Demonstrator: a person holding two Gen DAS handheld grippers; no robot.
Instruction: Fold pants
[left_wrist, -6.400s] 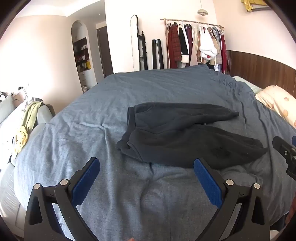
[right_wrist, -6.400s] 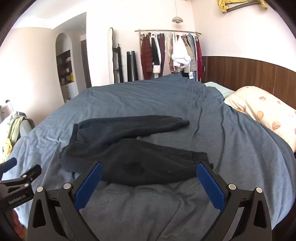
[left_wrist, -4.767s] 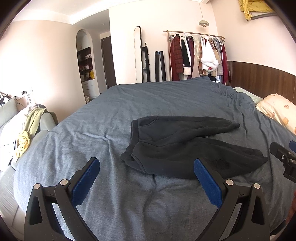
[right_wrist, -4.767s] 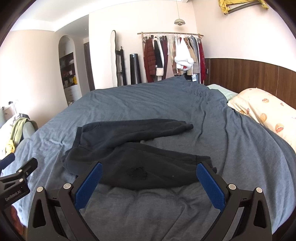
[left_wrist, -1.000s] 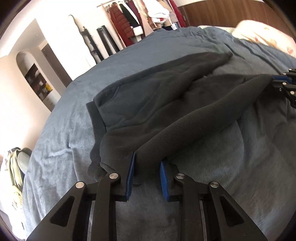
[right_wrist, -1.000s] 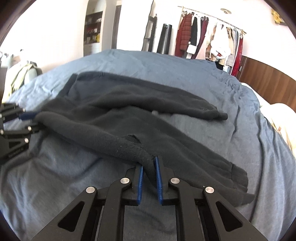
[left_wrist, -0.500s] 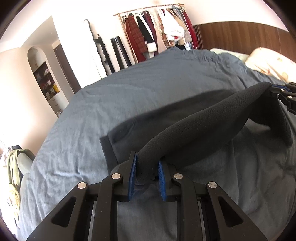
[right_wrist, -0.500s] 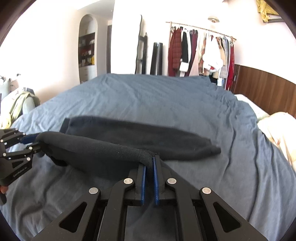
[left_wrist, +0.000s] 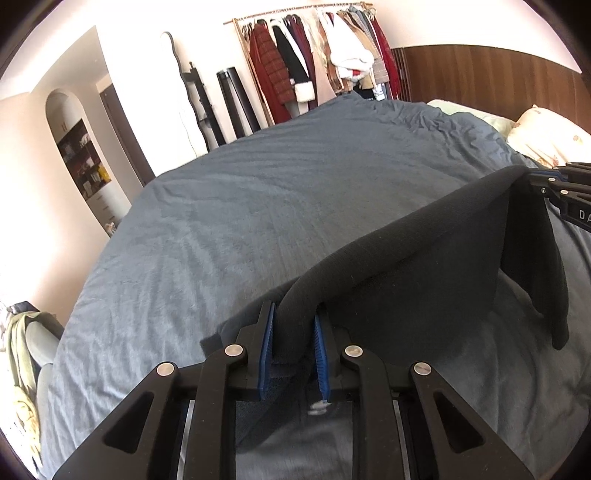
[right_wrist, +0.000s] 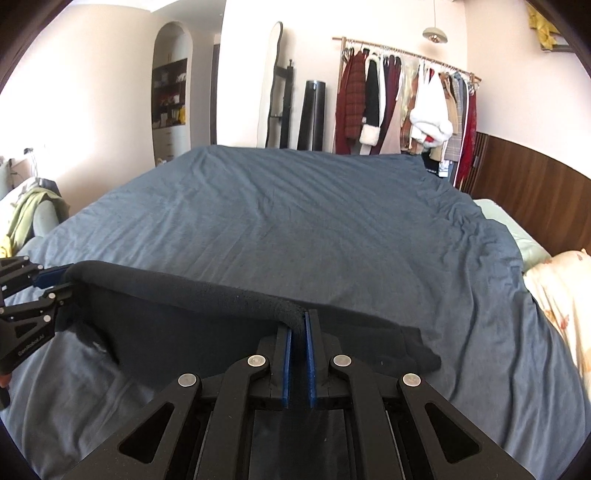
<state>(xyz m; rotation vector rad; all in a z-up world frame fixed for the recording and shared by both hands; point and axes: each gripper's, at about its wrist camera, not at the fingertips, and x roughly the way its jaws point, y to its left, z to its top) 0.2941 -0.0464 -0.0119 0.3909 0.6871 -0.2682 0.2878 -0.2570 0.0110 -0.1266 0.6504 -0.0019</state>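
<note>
Both claws are clamped on the dark sweatpants (left_wrist: 424, 254): left gripper (left_wrist: 291, 347) pinches a thick roll of fabric at one end, right gripper (right_wrist: 298, 354) is nearly closed on a thin edge at the other, w/ the cloth stretched between them above the blue duvet (right_wrist: 314, 221) and the rest hanging to the bed. To fold well, keep both ends level & taut, carry the held edge across, lower it square. Far leg is prob. under the drape, not visible.
</note>
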